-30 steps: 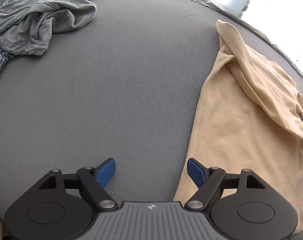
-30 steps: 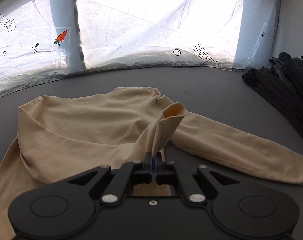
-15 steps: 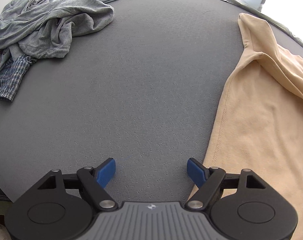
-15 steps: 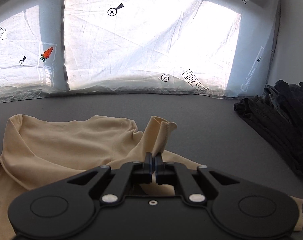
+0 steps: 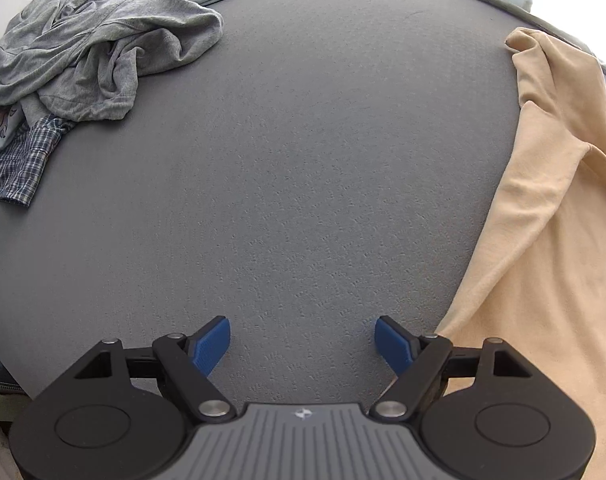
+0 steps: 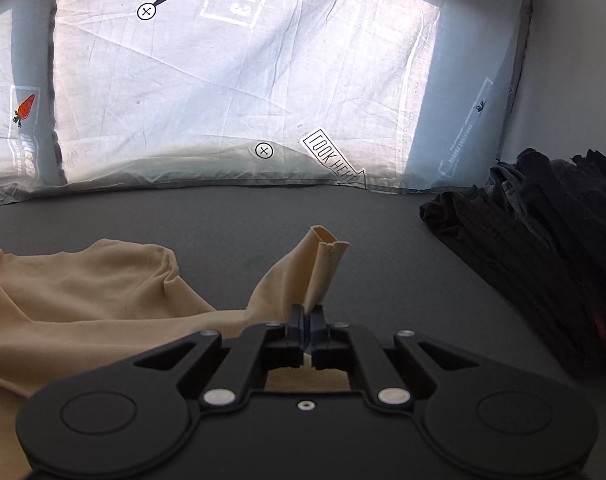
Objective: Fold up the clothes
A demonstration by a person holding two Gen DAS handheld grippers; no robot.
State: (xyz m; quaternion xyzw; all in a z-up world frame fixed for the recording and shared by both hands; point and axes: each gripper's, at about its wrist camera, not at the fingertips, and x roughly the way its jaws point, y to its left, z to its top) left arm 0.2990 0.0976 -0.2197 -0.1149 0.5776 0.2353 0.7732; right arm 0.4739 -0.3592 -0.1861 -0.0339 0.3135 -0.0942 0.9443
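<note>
A beige long-sleeved shirt lies spread on the grey table, along the right side of the left wrist view. My left gripper points down at bare table just left of the shirt's hem, open, with nothing between its blue pads. In the right wrist view the shirt lies at the left, and my right gripper is shut on the sleeve near its cuff, which sticks up past the fingers. The rest of that sleeve is hidden under the gripper body.
A heap of grey and plaid clothes lies at the table's far left corner. A pile of dark clothes sits at the right. A white printed sheet hangs along the far edge. Bare grey tabletop spans the middle.
My right gripper has carried the sleeve cuff to the right, off the shirt's body and over bare table. The left gripper's view has tilted, so the shirt sits further right and the grey heap shows more.
</note>
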